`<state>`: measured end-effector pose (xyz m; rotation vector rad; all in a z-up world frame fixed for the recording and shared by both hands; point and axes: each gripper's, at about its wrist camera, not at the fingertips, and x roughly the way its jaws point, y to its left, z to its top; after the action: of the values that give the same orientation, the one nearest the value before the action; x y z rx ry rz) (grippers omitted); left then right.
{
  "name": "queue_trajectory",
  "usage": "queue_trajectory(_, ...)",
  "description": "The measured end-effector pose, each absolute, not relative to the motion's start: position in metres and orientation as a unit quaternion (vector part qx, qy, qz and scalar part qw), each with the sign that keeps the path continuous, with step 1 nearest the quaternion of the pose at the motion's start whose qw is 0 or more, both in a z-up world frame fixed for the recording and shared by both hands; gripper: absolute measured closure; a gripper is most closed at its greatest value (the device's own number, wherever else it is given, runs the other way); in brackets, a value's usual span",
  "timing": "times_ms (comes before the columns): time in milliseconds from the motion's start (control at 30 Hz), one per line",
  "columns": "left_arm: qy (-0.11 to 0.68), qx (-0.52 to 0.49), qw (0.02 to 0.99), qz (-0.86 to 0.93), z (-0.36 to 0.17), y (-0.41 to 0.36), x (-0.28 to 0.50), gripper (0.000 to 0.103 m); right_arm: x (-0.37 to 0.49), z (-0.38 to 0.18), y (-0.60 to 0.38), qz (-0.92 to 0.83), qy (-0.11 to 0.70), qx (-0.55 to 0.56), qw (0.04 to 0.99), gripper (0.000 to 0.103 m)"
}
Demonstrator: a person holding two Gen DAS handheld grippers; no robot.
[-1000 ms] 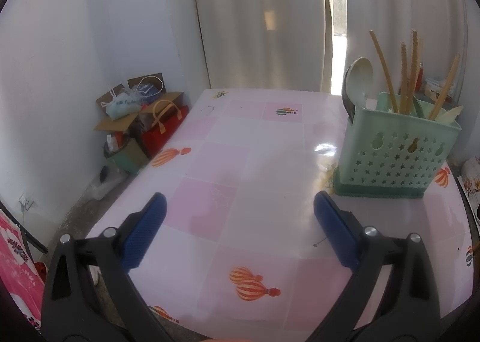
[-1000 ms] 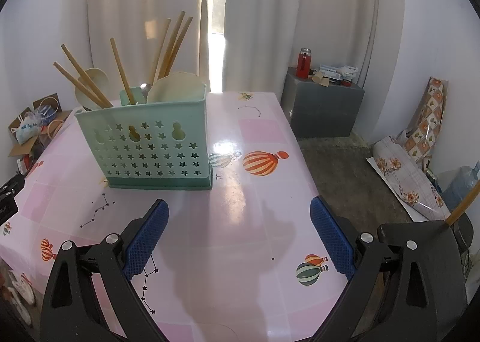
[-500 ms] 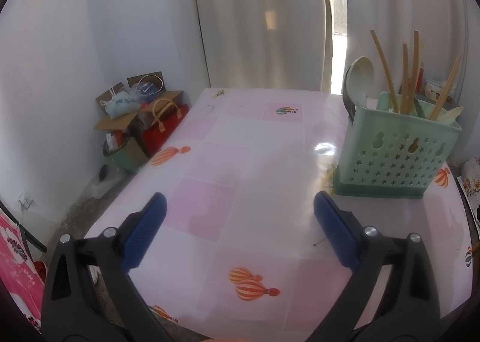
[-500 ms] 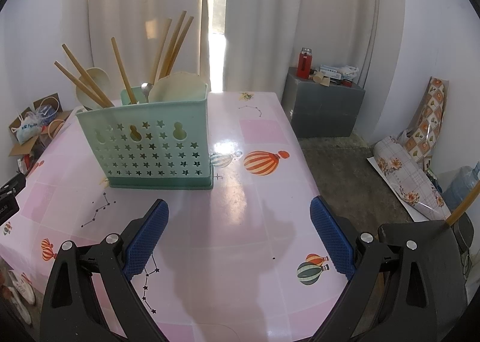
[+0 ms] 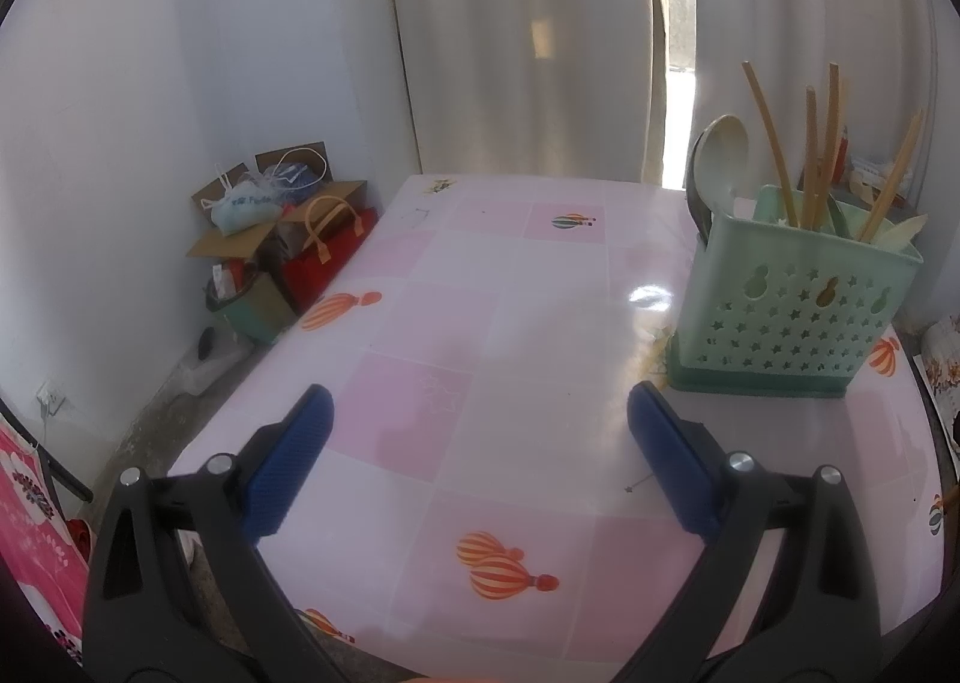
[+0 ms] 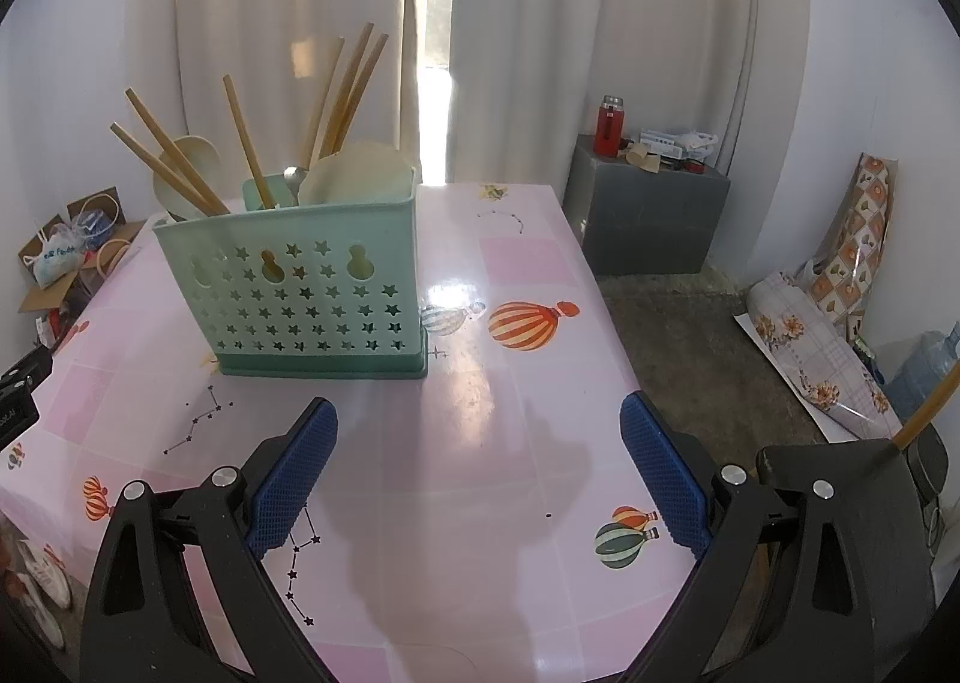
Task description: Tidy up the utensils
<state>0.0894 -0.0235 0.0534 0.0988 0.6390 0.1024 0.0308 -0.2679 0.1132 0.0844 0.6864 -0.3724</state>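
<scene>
You're holding both grippers wide and empty over the table, the utensil caddy sitting just ahead-left of your right gripper, nearer than your left gripper, chopsticks standing upright.

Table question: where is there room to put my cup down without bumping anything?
Plenty of bare table left of the green utensil holder, and in front of it between the open right gripper pads. Only the holder's corner is crowded, with chopsticks sticking out.
</scene>
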Motion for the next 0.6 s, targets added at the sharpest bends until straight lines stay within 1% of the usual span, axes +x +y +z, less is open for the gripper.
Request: queue_trajectory(600, 0.314, 0.047, 0.947, 0.051, 0.0532, -0.0233, 0.0891, 0.008, 0.0303, 0.1125, -0.2669, -0.181, 0.335, 0.041, 0.924, 0.01)
